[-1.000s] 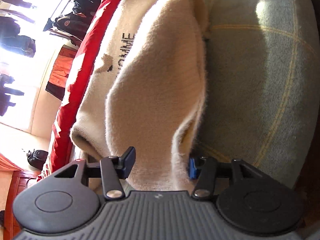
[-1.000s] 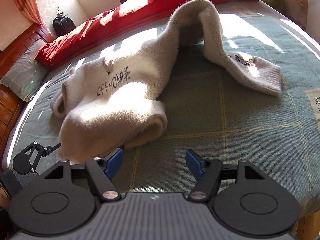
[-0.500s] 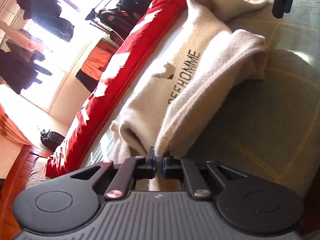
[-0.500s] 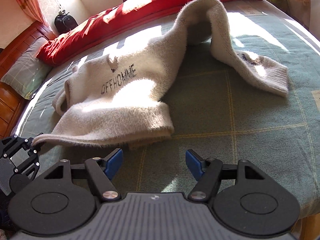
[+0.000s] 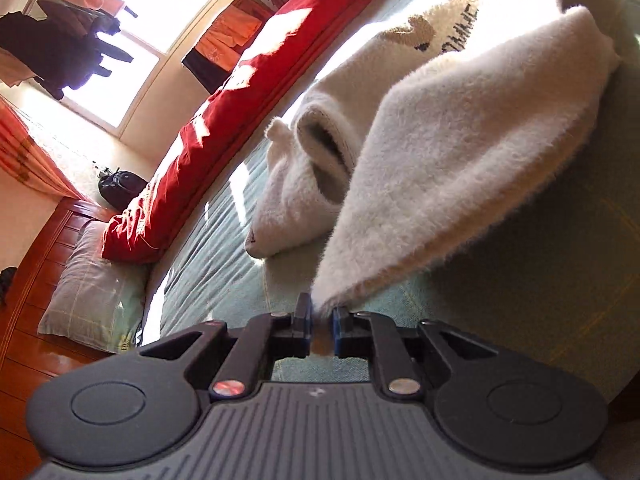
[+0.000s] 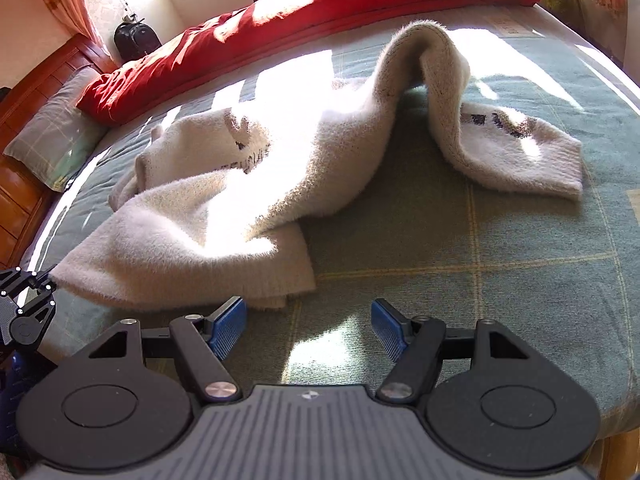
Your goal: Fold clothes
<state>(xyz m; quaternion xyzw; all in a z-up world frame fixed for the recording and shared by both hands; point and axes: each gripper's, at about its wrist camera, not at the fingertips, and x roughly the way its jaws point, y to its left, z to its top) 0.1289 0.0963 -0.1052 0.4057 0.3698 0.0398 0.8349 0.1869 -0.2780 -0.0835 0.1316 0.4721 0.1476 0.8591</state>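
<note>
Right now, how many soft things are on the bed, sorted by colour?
Cream: 1, the fuzzy sweater
Red: 1, the quilt
Grey-green: 1, the pillow
Total: 3

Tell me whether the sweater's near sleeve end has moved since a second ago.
Yes. In the right wrist view the sleeve end, pinched in the left claw, has been drawn leftward toward the bed edge, away from the plaid bedspread's yellow lines.
</note>
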